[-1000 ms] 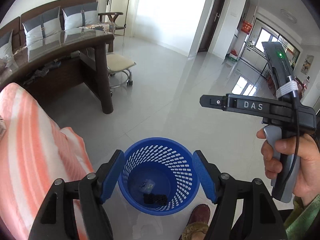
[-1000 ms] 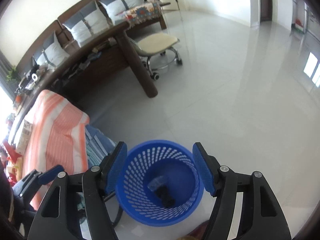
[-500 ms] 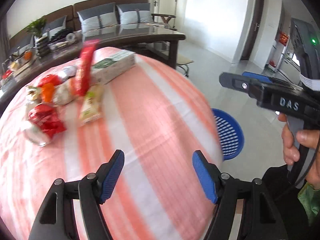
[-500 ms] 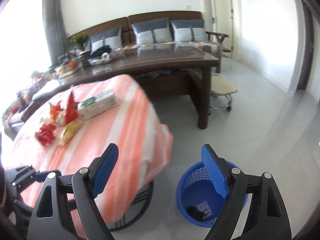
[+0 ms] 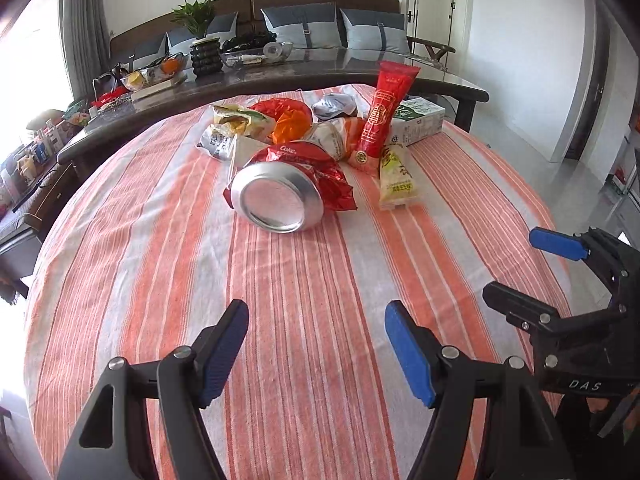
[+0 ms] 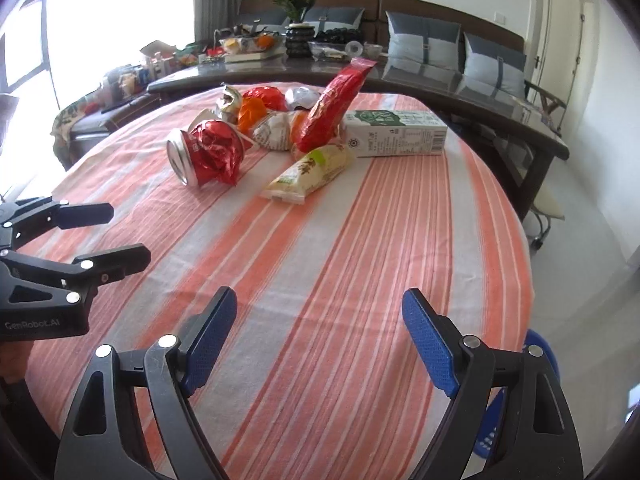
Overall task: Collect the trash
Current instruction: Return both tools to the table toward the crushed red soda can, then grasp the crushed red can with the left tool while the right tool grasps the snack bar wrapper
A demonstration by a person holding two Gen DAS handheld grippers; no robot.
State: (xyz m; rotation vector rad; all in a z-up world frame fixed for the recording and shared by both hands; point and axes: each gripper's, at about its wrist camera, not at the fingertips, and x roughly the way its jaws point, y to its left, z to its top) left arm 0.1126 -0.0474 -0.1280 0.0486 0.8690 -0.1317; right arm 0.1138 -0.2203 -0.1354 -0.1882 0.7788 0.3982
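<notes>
Left gripper (image 5: 316,346), right gripper (image 6: 320,344) both agape, empty; trash pile (image 5: 320,140) well ahead.

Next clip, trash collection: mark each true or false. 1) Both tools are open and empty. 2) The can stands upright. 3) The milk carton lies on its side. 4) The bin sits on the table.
1) True: left tool and right tool hold nothing.
2) False: the can lies on its side, base toward the left camera.
3) True: the milk carton lies flat on the table.
4) False: the bin is below the table's edge.
</notes>
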